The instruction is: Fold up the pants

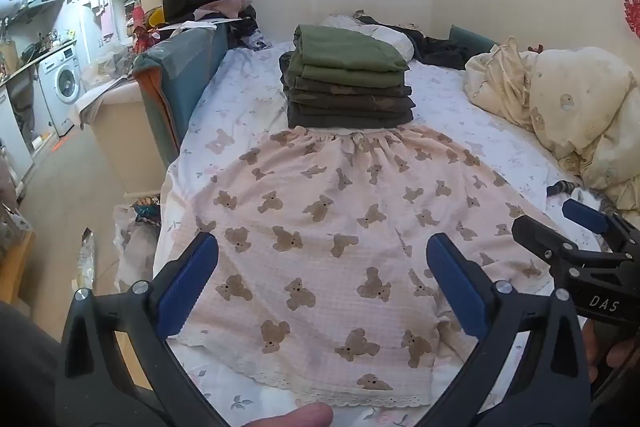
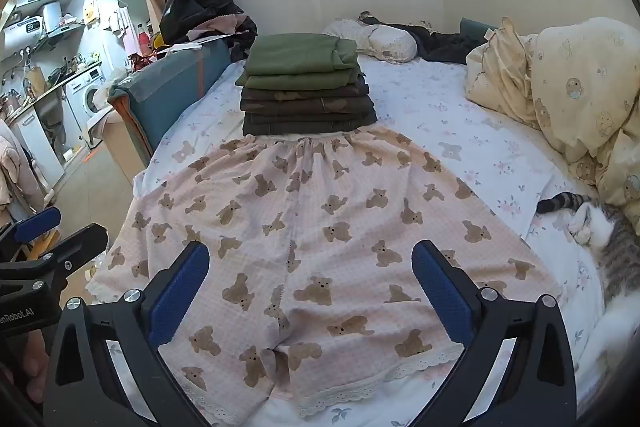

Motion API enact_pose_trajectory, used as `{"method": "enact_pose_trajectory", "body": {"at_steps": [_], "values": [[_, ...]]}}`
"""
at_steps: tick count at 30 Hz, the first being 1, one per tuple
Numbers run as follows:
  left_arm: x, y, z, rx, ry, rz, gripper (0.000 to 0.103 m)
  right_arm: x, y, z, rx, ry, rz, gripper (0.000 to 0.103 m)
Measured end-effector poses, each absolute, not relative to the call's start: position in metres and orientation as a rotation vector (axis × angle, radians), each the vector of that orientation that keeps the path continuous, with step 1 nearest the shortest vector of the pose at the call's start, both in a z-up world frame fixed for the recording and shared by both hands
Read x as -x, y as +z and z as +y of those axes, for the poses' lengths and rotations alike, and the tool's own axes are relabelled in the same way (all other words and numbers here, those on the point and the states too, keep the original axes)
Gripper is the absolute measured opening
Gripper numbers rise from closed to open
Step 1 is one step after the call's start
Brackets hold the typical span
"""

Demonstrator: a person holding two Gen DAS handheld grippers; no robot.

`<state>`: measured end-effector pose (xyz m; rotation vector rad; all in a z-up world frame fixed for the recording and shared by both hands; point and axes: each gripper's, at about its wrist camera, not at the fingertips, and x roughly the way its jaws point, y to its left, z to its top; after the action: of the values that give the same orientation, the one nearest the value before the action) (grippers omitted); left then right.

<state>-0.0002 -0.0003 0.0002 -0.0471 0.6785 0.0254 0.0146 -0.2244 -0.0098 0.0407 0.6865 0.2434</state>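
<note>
Pink pants with a brown bear print [image 1: 320, 227] lie flat on the bed, waistband far, lace hems near. They also show in the right wrist view [image 2: 320, 227], both legs side by side. My left gripper [image 1: 322, 287] is open above the left leg near its hem, holding nothing. My right gripper [image 2: 310, 293] is open above the legs near the hems, holding nothing. The right gripper shows at the right edge of the left wrist view [image 1: 576, 247]; the left gripper shows at the left edge of the right wrist view [image 2: 44, 243].
A stack of folded green and dark pants [image 1: 348, 83] sits just beyond the waistband. A cream duvet [image 1: 560, 107] is heaped at the right. A cat [image 2: 608, 235] lies at the right of the bed. The bed's left edge [image 1: 172, 187] drops to the floor.
</note>
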Motion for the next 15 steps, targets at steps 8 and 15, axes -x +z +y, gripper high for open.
{"method": "enact_pose_trajectory", "body": {"at_steps": [8, 15], "values": [[0.0001, 0.0001, -0.0003, 0.049, 0.025, 0.68, 0.103, -0.0143, -0.0095, -0.2251, -0.038, 0.243, 0.681, 0.103], [0.0002, 0.0001, -0.0004, 0.048, 0.026, 0.678, 0.103, -0.0141, -0.0096, -0.2243, -0.041, 0.243, 0.681, 0.103]]}}
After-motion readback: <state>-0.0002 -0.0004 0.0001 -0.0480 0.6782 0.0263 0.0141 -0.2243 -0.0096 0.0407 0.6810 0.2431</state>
